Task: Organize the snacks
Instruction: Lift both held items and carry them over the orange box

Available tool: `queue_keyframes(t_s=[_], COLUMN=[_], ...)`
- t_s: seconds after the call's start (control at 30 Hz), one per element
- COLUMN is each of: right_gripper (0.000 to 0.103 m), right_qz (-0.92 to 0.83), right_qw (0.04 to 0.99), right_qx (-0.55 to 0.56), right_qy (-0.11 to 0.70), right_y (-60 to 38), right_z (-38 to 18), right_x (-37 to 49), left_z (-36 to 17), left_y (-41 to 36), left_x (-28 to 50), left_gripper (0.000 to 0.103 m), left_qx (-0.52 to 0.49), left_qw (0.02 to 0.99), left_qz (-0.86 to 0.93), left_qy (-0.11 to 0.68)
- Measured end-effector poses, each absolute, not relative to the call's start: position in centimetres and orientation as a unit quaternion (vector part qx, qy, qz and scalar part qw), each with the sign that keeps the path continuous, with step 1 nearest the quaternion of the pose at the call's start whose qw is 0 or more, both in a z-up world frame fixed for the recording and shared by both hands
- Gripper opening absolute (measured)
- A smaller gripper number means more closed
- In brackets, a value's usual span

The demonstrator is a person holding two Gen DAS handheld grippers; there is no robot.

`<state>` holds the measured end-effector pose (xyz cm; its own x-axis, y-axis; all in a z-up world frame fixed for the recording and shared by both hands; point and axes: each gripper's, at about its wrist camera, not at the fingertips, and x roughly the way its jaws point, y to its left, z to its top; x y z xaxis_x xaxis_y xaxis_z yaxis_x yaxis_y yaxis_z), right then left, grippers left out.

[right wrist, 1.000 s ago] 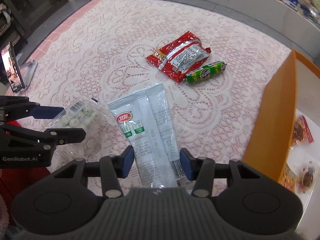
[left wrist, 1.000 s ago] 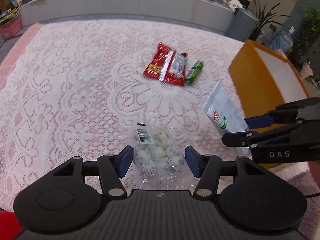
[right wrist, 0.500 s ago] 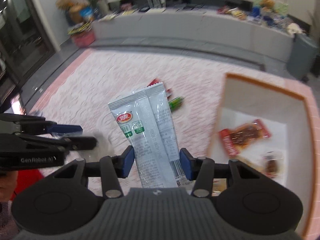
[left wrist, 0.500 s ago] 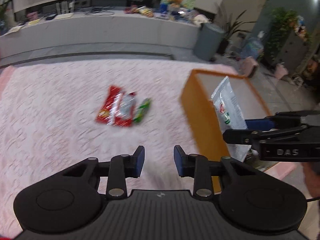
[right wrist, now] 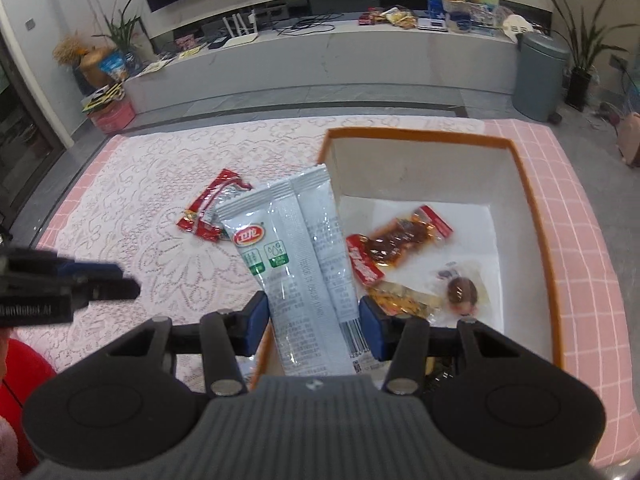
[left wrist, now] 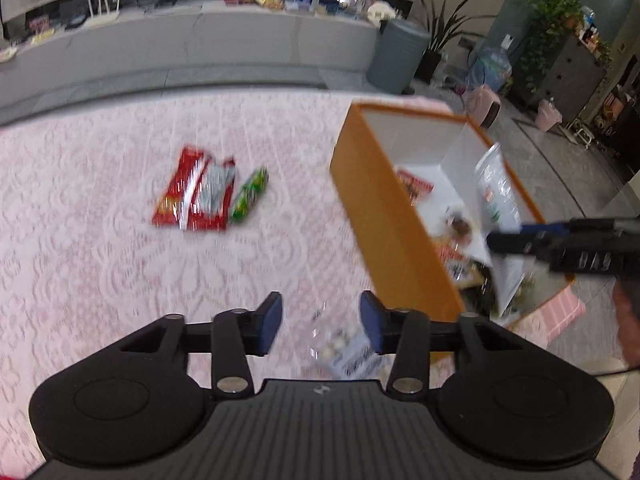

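My right gripper (right wrist: 312, 320) is shut on a tall silver-white snack pouch (right wrist: 296, 256) and holds it upright over the near-left edge of the orange box (right wrist: 536, 208); it also shows in the left wrist view (left wrist: 496, 188). The box holds several snack packets (right wrist: 400, 240). My left gripper (left wrist: 320, 322) is open above the lace cloth, and a blurred clear bag of white candies (left wrist: 344, 350) lies below and between its fingers. A red packet (left wrist: 196, 192) and a green packet (left wrist: 250, 196) lie on the cloth to the left of the box.
The pink lace cloth (left wrist: 100, 260) covers the table. A grey low counter (right wrist: 360, 52) with clutter runs along the back. A grey bin (right wrist: 540, 76) and potted plants stand at the far right.
My right gripper carried the pouch from the cloth to over the box. My left gripper rose, narrowed half a second ago, and now stands wider with the candy bag below it.
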<state>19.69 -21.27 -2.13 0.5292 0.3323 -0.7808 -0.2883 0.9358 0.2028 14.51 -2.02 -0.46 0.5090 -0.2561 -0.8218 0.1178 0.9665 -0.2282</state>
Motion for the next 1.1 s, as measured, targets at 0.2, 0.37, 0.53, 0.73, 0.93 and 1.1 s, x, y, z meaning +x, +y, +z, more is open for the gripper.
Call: queue_keyframes(t_s=[0.2, 0.37, 0.53, 0.73, 0.93, 1.1], right_gripper=[0.048, 0.048, 0.048, 0.048, 0.049, 0.049], right_qz=[0.121, 0.112, 0.120, 0.124, 0.127, 0.108], right_qw=[0.876, 0.871, 0.871, 0.870, 0.868, 0.863], right_qx=[0.017, 0.032, 0.018, 0.016, 0.027, 0.051], right_qy=[0.467, 0.478, 0.476, 0.476, 0.479, 0.492], right_y=[-22.8, -23.2, -23.1, -24.0, -24.8, -25.8], right_z=[-4.0, -5.6, -6.3, -7.0, -7.6, -7.9], right_x=[20.6, 21.3, 21.0, 21.2, 21.6, 23.0], left_z=[-4.7, -7.3, -8.8, -10.4, -11.2, -10.9], left_y=[-2.4, -4.5, -5.4, -6.7, -8.2, -9.1], left_x=[14.0, 14.1, 14.8, 15.7, 16.5, 16.6], left_gripper=[0.064, 0.073, 0.079, 0.080, 0.082, 0.087], left_qx=[-0.148, -0.196, -0.238, -0.233, -0.176, -0.112], left_qw=[0.842, 0.827, 0.820, 0.815, 0.819, 0.839], left_qz=[-0.048, -0.015, 0.032, 0.053, 0.073, 0.065], left_qy=[0.517, 0.526, 0.520, 0.528, 0.541, 0.529])
